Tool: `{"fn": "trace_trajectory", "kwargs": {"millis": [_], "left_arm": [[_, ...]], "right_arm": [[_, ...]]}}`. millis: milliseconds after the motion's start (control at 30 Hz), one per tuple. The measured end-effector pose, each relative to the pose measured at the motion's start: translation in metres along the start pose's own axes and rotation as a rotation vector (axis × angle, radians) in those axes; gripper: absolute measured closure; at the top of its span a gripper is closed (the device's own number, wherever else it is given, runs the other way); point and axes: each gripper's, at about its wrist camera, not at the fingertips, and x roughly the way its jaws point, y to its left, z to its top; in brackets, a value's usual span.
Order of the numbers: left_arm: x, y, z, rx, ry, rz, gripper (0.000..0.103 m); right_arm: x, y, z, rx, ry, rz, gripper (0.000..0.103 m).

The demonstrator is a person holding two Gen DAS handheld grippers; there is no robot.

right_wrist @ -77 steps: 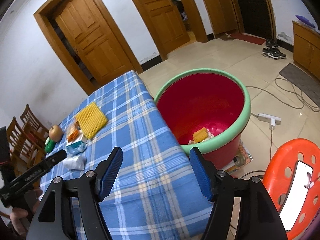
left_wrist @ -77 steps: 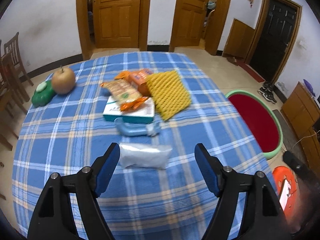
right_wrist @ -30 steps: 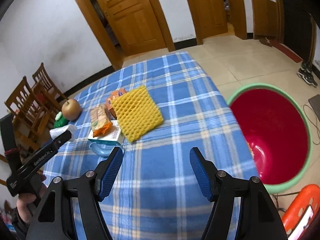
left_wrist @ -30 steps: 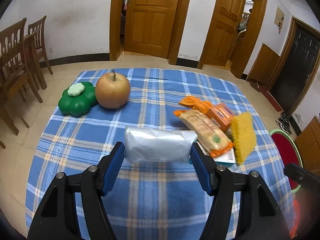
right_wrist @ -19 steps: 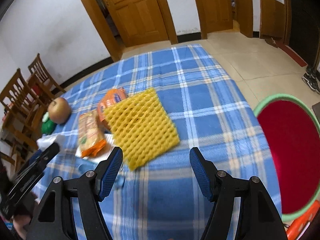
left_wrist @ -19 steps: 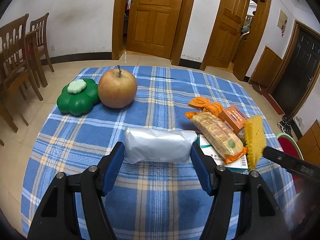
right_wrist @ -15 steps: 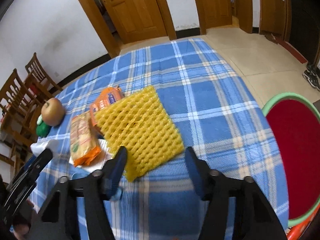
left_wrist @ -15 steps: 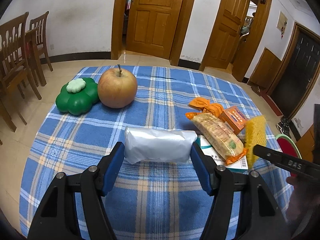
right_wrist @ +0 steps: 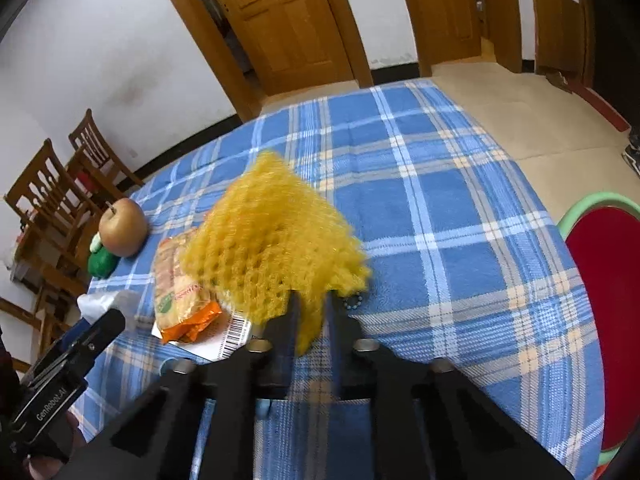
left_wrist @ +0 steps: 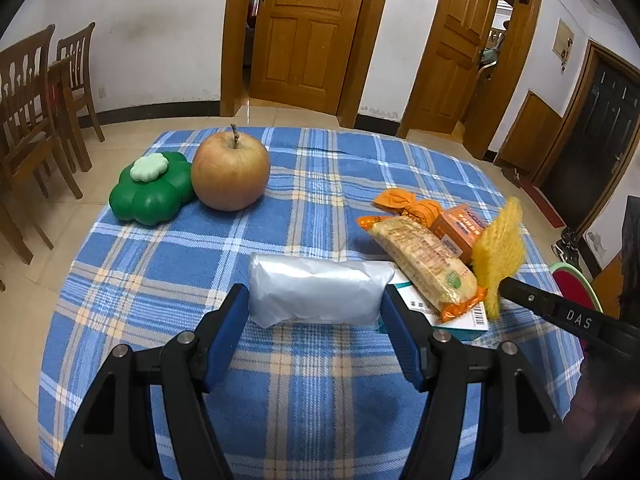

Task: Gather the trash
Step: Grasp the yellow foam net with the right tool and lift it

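Both hands are loaded at this point. The left claw has its blue pads pressed on either end of a white plastic packet and holds it just above the blue plaid desk. The right claw is pinched tight on the near edge of the yellow foam net, which bunches up and lifts off the pile.

The red tub with the green rim stands on the floor beside the desk, to the right. Neither piece has reached it yet, so I judge the job to be somewhere in the middle: two items gripped, none of these dropped.

Plenty is left on the cloth: a long biscuit packet lying on a white and teal box, a small orange carton and a twisted orange wrapper. The apple and the green clover-shaped container at the far side hardly look like rubbish, and I expect they stay.
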Motion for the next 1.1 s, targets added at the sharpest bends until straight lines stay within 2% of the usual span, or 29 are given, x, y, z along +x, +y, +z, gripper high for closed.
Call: {"fn": "trace_trajectory", "kwargs": {"millis": [367, 633, 700, 900, 1100], "left_arm": [[-0.027, -0.021, -0.006, 0.033, -0.021, -0.021, 0.036], [-0.036, -0.025, -0.011, 0.036, -0.020, -0.014, 0.036], [-0.035, -0.023, -0.010, 0.031, -0.019, -0.005, 0.036], [-0.025, -0.012, -0.007, 0.002, -0.009, 0.006, 0.036], [-0.015, -0.005, -0.006, -0.013, 0.002, 0.006, 0.036]], "right_arm": [[-0.047, -0.011, -0.011, 0.036, -0.079, 0.035, 0.103], [-0.037, -0.020, -0.008, 0.102, -0.032, 0.044, 0.086], [-0.034, -0.019, -0.007, 0.109, -0.028, 0.048, 0.077], [-0.015, -0.011, 0.002, 0.111, 0.001, 0.056, 0.064], [0.007, -0.008, 0.009, 0.113, 0.021, 0.031, 0.064]]}}
